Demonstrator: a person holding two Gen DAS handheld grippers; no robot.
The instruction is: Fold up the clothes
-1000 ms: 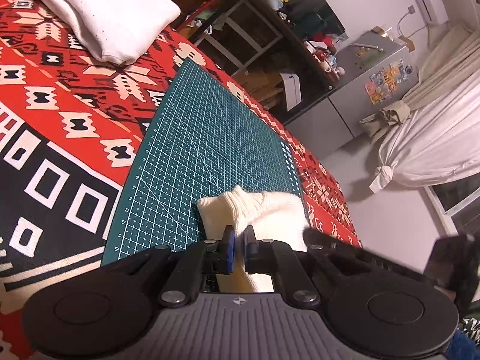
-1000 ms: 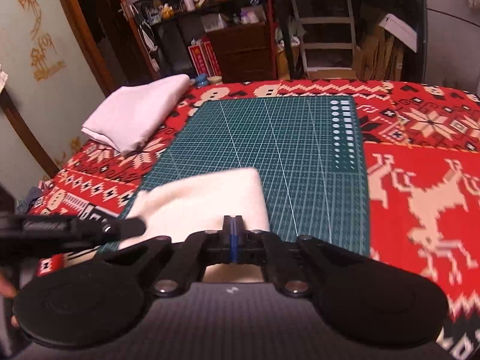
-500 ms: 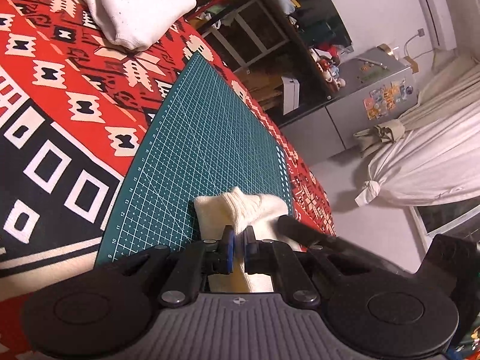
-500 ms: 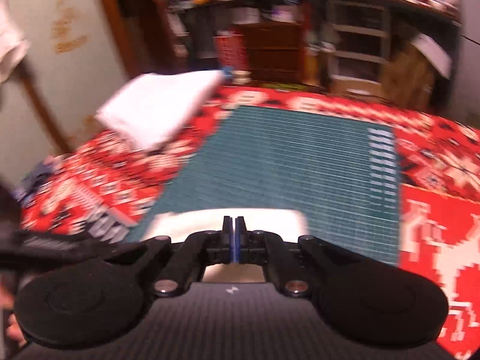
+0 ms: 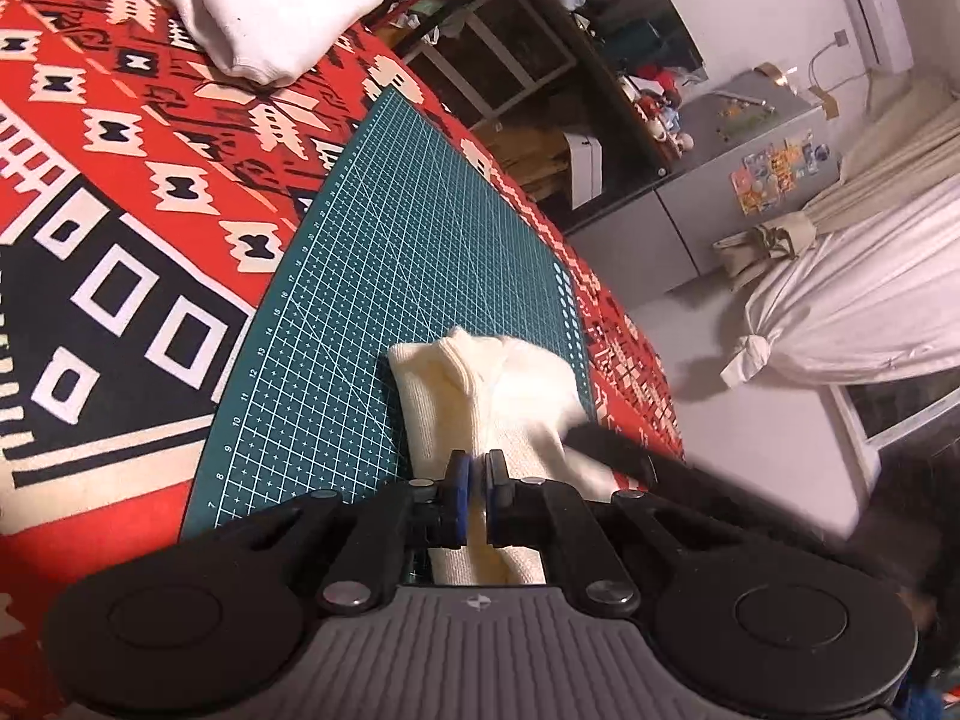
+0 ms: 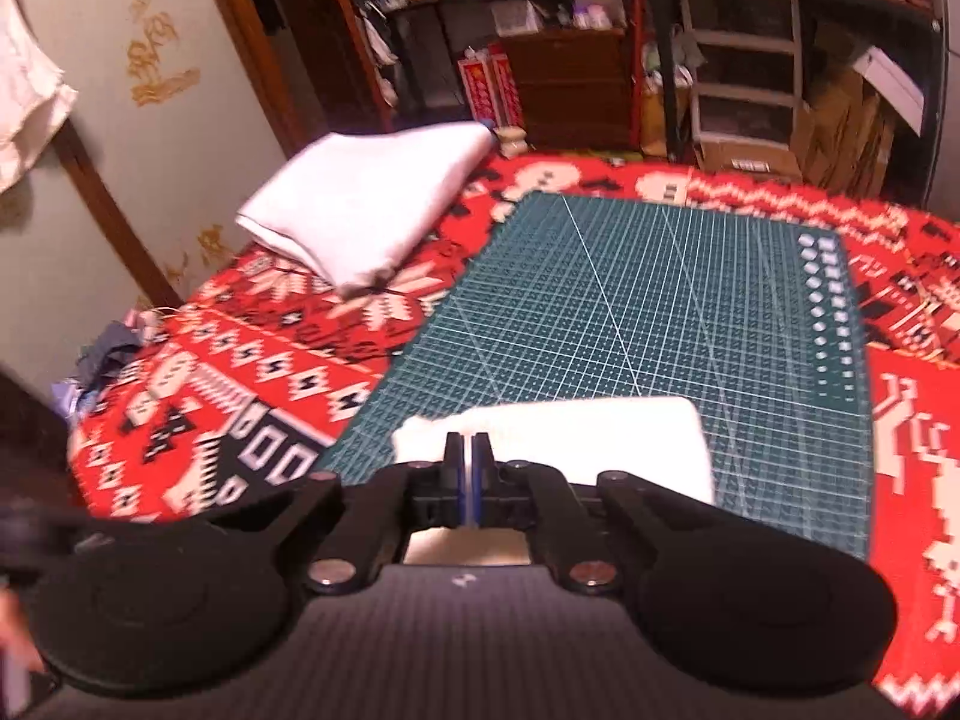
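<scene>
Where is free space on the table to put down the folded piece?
The far half of the green cutting mat is bare, between the cream garment and the mat's far edge. The red patterned cloth right of the mat is also bare. Crowded: the far left corner, under the folded white garment.

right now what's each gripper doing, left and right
left gripper: closed on the cream knit garment
right gripper: closed on the same garment
</scene>
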